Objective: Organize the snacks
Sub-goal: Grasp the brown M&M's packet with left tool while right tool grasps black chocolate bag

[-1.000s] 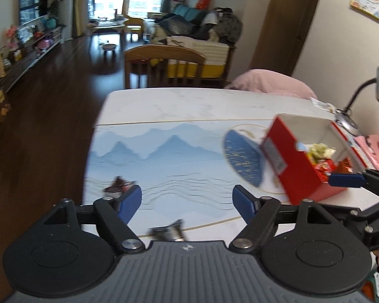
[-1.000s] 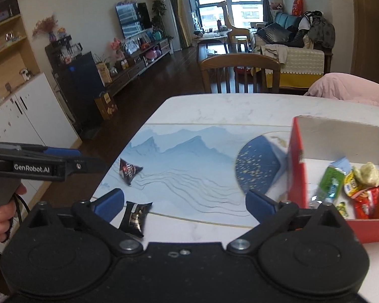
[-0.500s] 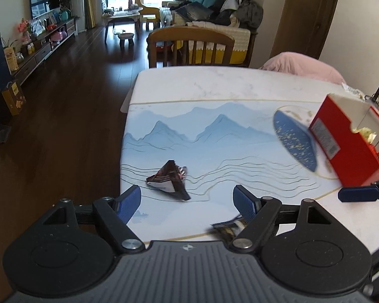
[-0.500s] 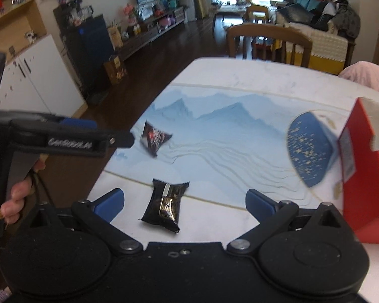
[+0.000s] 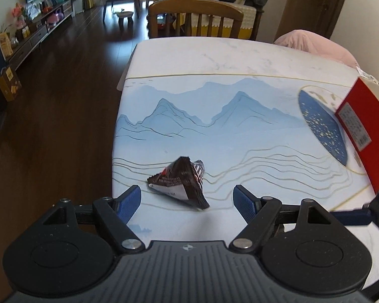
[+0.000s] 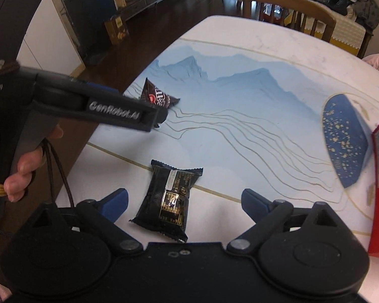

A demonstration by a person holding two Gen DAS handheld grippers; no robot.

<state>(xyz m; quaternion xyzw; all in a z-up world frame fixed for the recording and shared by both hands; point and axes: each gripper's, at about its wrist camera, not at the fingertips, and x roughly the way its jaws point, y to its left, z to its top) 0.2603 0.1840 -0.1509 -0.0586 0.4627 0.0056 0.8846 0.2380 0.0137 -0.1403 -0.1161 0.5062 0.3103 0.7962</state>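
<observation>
Framing different packets: left wrist view has the left gripper [image 5: 187, 199] jaws apart around a crumpled dark chocolate packet [image 5: 180, 184], pads clear of it. Only the right wrist view shows the black snack pouch [image 6: 168, 200], lying between the right gripper [image 6: 184, 202] jaws, which have just been closing, not touching it. Red box [image 5: 363, 139] at right edge. Marble table [image 5: 202, 55] with blue mountain-print mat [image 5: 214, 126]; wooden chair [image 5: 197, 16] beyond.

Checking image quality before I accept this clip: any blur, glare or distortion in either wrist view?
Left wrist view: strong fisheye bending at the edges, the brown snack packet sharp, the red box cut off at the frame edge. Right wrist view: same distortion, the black snack packet sharp, the left gripper slightly smeared, no harsh glare.
</observation>
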